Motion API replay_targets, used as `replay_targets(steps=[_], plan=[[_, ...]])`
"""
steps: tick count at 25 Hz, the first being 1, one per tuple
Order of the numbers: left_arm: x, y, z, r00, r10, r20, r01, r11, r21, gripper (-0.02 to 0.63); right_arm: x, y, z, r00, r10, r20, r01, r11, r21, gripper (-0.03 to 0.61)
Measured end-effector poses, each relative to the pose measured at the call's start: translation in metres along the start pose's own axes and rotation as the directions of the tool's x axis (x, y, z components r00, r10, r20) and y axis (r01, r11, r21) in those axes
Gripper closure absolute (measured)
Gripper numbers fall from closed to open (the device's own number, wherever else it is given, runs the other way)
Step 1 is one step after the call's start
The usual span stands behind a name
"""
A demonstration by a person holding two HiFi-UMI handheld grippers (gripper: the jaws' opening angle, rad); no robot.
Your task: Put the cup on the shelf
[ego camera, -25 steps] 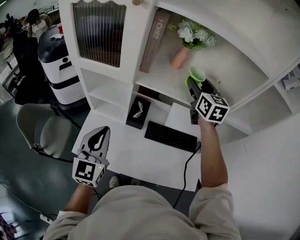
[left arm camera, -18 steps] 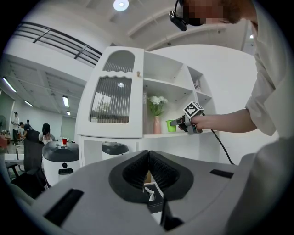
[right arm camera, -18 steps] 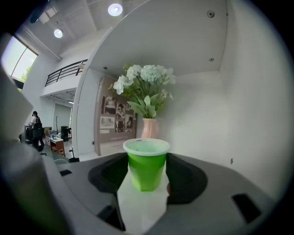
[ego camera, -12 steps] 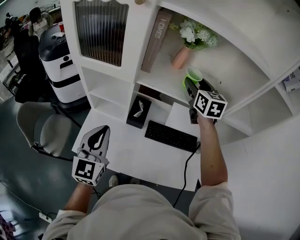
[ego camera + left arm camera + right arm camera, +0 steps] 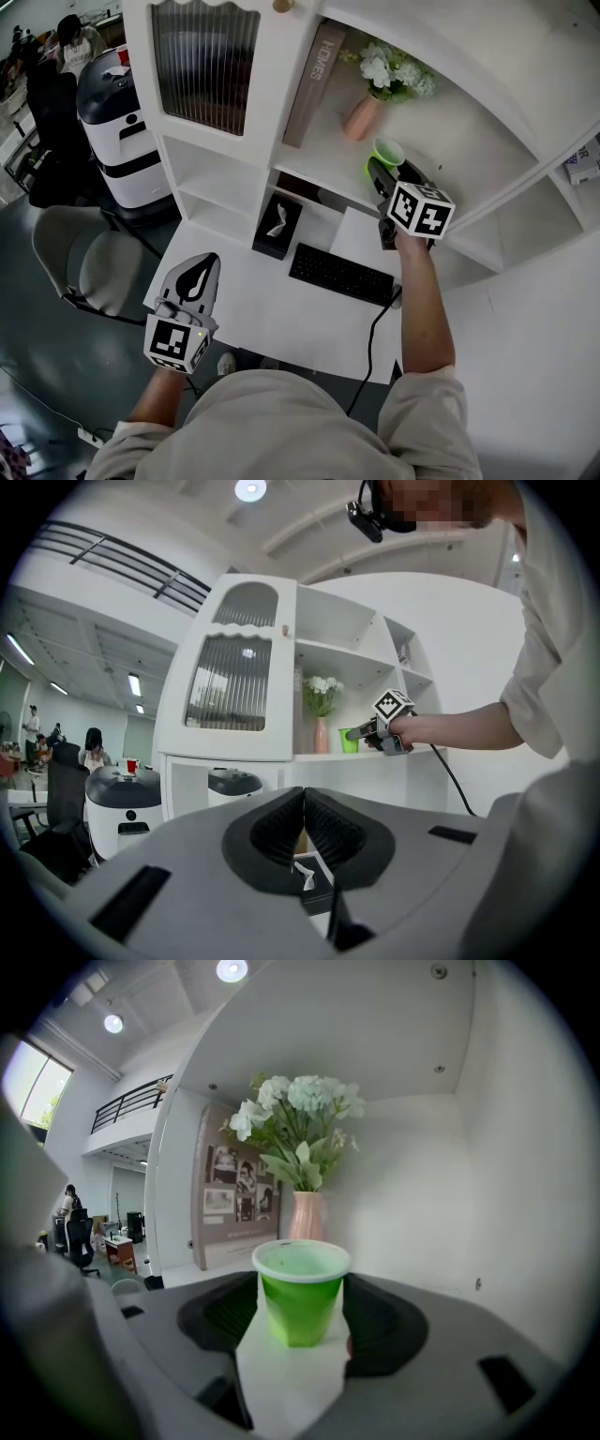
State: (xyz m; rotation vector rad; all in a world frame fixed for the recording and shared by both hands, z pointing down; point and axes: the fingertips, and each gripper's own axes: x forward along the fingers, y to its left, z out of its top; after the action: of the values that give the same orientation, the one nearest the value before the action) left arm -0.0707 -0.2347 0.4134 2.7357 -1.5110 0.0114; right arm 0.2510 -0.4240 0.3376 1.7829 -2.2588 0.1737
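My right gripper (image 5: 379, 174) jaws are opening around the green cup (image 5: 300, 1293), pads just off its sides and not pressing. Cup stands upright on the white shelf (image 5: 314, 155), near the pink vase (image 5: 360, 114) (white flowers in it). My left gripper (image 5: 304, 808) is pressed together with nothing in it, by the desk (image 5: 272, 314) edge.

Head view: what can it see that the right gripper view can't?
Only the head view shows the keyboard, the tissue box and the left gripper. Only the right gripper view shows the green cup standing free between the right gripper's opening jaws. Both show that cup on the shelf, and the pink vase of white flowers.
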Motion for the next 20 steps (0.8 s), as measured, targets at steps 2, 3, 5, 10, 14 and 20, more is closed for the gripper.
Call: replay_targets(steps=[2,3,5,10,14,20], plan=[[-0.0002,0.0004,0.0011,1.000,0.000,0.001,0.000,1.000,0.000,0.612,-0.0001,0.0006,-0.0003,1.000,0.005,-0.002,-0.005,1.000,0.004,0.276],[-0.0004,0.0004,0.0008,1.000,-0.001,0.001,0.001,1.000,0.001,0.612,-0.0003,0.0004,-0.0003,1.000,0.004,-0.001,-0.004,1.000,0.006,0.275],[-0.0005,0.0004,-0.0003,1.000,-0.003,0.002,0.003,1.000,0.001,0.612,-0.0004,-0.0007,0.0002,1.000,-0.001,0.002,0.001,1.000,0.010,0.259],[-0.0006,-0.0002,0.0014,1.000,-0.002,0.003,0.002,1.000,-0.004,0.612,-0.0019,-0.0022,0.0015,1.000,-0.005,0.012,0.004,1.000,0.017,0.241],[-0.0015,0.0000,0.0031,1.000,-0.001,0.006,0.001,1.000,-0.006,0.612,-0.0050,-0.0032,0.0019,1.000,-0.011,0.023,0.011,1.000,0.016,0.253],[-0.0022,-0.0006,-0.0002,1.000,-0.007,0.004,0.007,1.000,-0.001,0.612,-0.0065,-0.0033,0.0033,1.000,-0.009,0.026,0.009,1.000,0.016,0.255]])
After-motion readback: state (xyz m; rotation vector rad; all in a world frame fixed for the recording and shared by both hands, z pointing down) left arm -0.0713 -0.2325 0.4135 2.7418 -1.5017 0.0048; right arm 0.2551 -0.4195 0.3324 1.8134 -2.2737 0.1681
